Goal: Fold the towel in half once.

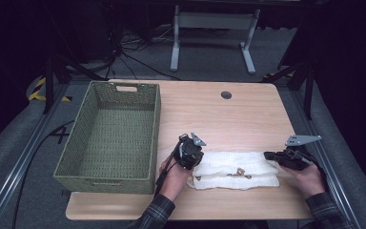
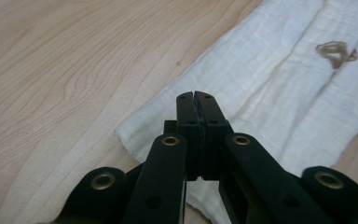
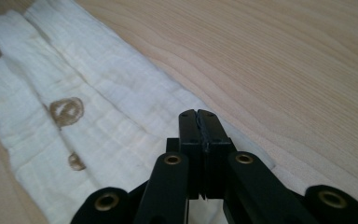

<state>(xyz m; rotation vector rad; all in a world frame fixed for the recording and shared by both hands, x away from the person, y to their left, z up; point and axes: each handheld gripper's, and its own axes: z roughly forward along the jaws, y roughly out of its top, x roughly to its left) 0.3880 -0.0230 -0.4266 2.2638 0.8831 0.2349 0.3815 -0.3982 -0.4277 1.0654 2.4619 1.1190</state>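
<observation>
A: Where is the white cloth (image 1: 233,170)?

B: It lies folded in a long strip on the bench (image 1: 228,114), between the two tongs. The left tongs (image 1: 194,157) stand at one end of it, the right tongs (image 1: 268,155) at the other.

A: How do the tongs stand?

B: Both are closed, jaw against jaw. In the left gripper view the left tongs (image 2: 196,95) hang over the cloth's (image 2: 279,88) end, with nothing seen between the jaws. The right tongs (image 3: 197,114) are the same in the right gripper view, over the cloth's (image 3: 93,112) far edge.

A: What do the close views add?

B: Ahead of the right tongs, brown marks (image 3: 66,111) dot the weave. Ahead and to the right of the left tongs sits a small brown tangle (image 2: 336,52). From the high view that is a single speck (image 1: 239,172).

A: And what does the high view add?

B: A green woven basket (image 1: 109,136) beside the left tongs, on the side away from the cloth. Both plaid sleeves (image 1: 155,213) show too.

A: The surface and the room?

B: The bench is pale wood grain with a round cable port (image 1: 226,95) near its far edge. Around it lie grey floor (image 1: 209,59), black cables (image 1: 133,57) and a white frame (image 1: 214,33) against a dark background.
</observation>
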